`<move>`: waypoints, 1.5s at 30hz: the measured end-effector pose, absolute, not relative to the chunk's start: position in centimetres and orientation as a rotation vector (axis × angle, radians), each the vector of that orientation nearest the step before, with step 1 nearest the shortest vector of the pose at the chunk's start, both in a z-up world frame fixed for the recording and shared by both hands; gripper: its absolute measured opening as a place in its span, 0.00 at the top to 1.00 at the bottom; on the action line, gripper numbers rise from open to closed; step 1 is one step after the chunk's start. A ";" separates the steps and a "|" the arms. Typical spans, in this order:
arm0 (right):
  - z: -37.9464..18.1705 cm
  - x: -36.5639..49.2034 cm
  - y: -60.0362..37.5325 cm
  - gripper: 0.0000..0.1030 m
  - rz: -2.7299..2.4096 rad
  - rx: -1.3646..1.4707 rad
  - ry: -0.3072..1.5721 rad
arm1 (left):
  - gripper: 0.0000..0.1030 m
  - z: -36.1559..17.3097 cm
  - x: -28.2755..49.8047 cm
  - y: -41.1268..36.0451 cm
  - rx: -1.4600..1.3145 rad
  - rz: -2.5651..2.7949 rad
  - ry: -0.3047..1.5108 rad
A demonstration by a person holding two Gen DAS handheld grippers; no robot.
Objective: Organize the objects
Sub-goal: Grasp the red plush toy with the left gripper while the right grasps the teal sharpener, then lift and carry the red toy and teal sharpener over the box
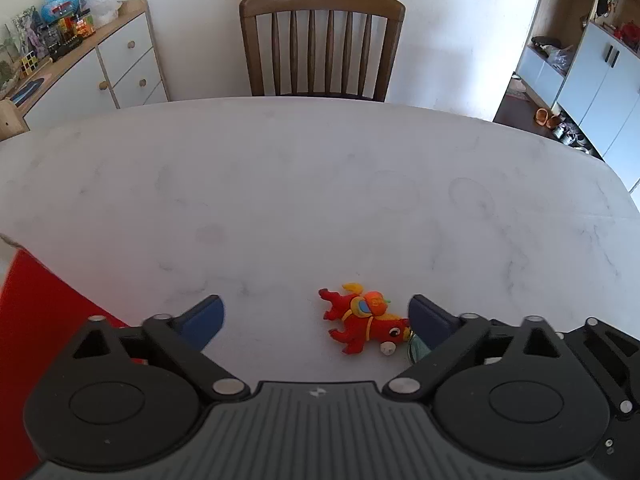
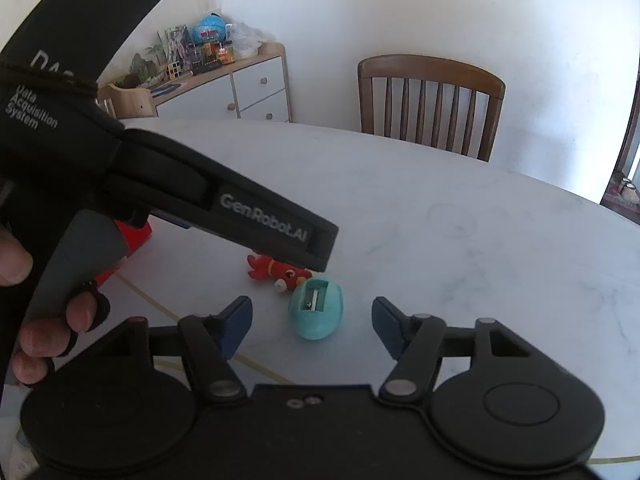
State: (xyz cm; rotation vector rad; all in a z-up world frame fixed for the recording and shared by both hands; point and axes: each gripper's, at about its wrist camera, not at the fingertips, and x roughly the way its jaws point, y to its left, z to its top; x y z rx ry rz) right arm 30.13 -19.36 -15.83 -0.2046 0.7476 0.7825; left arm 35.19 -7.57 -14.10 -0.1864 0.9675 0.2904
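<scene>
Two hand-held grippers above a white marbled bench. The left hand-held gripper stands released, pads clear of the red toy horse lying on its side between them, nearer the right pad; that pad hides the toy's nose. The right hand-held gripper is likewise released around a teal egg-shaped sharpener, blade slot up, touching neither pad. Sharpener lies just beside the horse's head. A red box, left of the horse, is cut off by the frame edge.
</scene>
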 end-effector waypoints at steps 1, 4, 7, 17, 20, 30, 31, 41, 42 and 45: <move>-15.9 30.1 -19.3 0.43 0.784 -0.204 0.750 | 0.18 -14.2 35.2 -7.6 -0.191 0.287 0.970; -16.1 30.2 -19.1 0.47 0.786 -0.200 0.754 | 0.25 -14.3 35.3 -7.7 -0.210 0.274 0.968; -16.2 30.1 -19.0 0.51 0.780 -0.202 0.747 | 0.36 -14.3 35.3 -7.9 -0.220 0.255 0.962; -16.2 29.8 -20.0 0.72 0.763 -0.189 0.747 | 0.62 -14.0 35.5 -8.5 -0.222 0.209 0.950; -16.2 30.0 -20.1 0.72 0.752 -0.184 0.750 | 0.68 -14.0 35.4 -8.3 -0.227 0.208 0.947; -15.5 28.2 -22.7 0.72 0.752 -0.161 0.761 | 0.69 -13.6 32.9 -8.5 -0.231 0.181 0.940; -15.4 27.9 -23.0 0.72 0.751 -0.161 0.763 | 0.69 -13.6 32.5 -8.5 -0.234 0.180 0.942; -13.8 24.1 -25.7 0.72 0.762 -0.146 0.780 | 0.69 -12.3 27.5 -9.4 -0.253 0.130 0.944; -13.6 23.9 -26.1 0.72 0.762 -0.143 0.780 | 0.69 -12.0 27.0 -9.5 -0.256 0.128 0.944; -13.0 23.2 -26.9 0.72 0.760 -0.139 0.786 | 0.69 -11.4 25.3 -9.5 -0.266 0.125 0.947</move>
